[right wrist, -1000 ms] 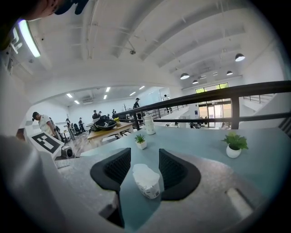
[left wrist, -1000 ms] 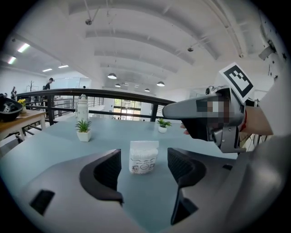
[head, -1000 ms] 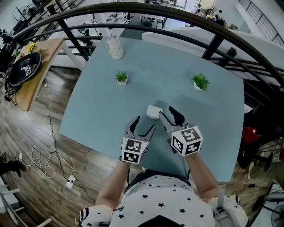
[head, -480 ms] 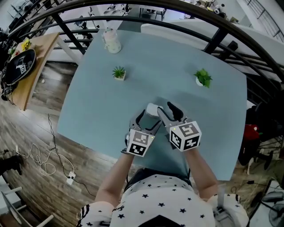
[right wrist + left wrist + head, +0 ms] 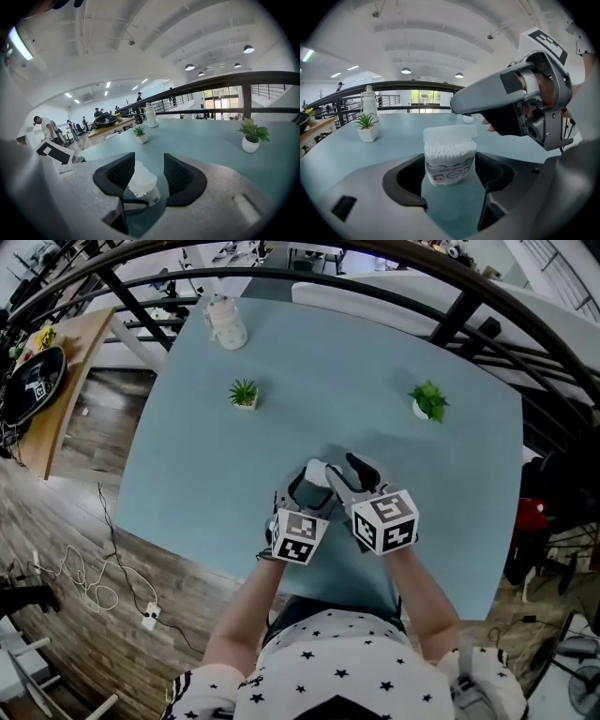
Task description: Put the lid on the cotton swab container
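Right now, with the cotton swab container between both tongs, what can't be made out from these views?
Left gripper view: whether the lid is fully seated on the cotton swab container; its edge is translucent. The label is too small to read.
Right gripper view: whether the right tongs touch the lid; one jaw overlaps it.
Head view: the container's sides, hidden behind the left tongs and right tongs.

We look along the right gripper (image 5: 149, 163), whose two dark jaws stand apart. Between them, nearer the jaw on the view's left, we see the white cotton swab container (image 5: 142, 183) standing on the blue-grey table (image 5: 206, 140). Farther off we make out a small potted plant (image 5: 139, 133), a white bottle (image 5: 150, 116), and a second potted plant (image 5: 251, 135) at right.
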`<action>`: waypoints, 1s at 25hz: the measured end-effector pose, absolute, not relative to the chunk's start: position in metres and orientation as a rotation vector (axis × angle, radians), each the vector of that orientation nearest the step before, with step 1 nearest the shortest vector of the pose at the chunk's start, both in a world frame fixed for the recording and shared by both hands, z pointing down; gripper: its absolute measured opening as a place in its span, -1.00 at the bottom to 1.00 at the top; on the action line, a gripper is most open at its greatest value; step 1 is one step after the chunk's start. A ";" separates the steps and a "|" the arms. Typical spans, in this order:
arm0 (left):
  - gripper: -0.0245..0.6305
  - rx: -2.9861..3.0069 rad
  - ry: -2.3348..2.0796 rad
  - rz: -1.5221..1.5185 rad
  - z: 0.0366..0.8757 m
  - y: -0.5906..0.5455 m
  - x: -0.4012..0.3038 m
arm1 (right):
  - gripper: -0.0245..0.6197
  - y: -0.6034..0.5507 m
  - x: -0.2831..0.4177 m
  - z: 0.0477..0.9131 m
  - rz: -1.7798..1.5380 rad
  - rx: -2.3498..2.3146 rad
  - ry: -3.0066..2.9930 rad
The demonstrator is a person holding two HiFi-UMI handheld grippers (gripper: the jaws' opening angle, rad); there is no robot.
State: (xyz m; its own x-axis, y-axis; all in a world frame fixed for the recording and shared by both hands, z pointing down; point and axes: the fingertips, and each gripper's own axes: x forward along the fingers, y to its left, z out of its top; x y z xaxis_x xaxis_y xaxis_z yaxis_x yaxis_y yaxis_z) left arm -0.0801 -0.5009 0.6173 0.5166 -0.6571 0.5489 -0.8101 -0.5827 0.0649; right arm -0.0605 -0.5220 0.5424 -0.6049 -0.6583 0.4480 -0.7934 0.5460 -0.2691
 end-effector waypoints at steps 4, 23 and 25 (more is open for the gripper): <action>0.09 2.454 -1.218 0.694 0.618 -0.501 -0.079 | -0.37 -0.524 -0.062 0.547 0.663 1.193 -2.485; 0.05 2.450 -1.227 0.719 0.624 -0.501 -0.081 | -0.37 -0.514 -0.072 0.571 0.694 1.072 -2.459; 0.04 2.447 -1.226 0.719 0.625 -0.501 -0.082 | -0.37 -0.513 -0.073 0.573 0.695 1.060 -2.455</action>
